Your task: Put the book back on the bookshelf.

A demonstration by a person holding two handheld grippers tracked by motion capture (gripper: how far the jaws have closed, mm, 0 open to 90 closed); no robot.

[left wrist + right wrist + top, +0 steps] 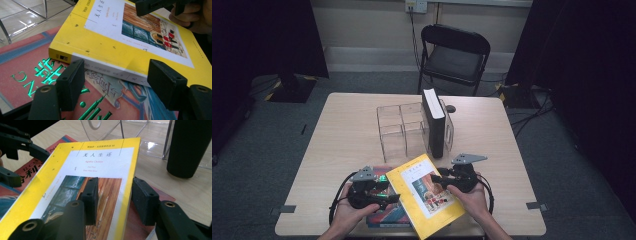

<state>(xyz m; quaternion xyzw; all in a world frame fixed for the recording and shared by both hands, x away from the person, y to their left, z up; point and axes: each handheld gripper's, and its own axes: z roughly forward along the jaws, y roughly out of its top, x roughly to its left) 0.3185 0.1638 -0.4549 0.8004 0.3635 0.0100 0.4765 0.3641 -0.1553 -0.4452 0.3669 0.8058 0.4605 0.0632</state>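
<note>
- Yellow book (428, 195) lies tilted on a red book (384, 215) at the six o'clock edge of the table (342, 135), its top corner pointing toward twelve o'clock and the clear rack (404, 125).
- Left tool (393, 198), at about nine o'clock of the yellow book, is released: in the left gripper view its pads (71, 82) stand either side of the spine (105, 71) without pressing. My advice is to use it as a steady stop against the spine, so the book cannot slide off the red cover.
- Right tool (435, 177), at three o'clock of the book, straddles the page edge, one pad (91, 195) over the cover and the other beside it; contact is unclear, so treat the grip as not yet made. Clench it fully before lifting.
- Black book (434, 125) stands upright in the rack's right bay; the bays toward nine o'clock look free, so likely stand the yellow book upright and lower it in there, clear of the divider.
</note>
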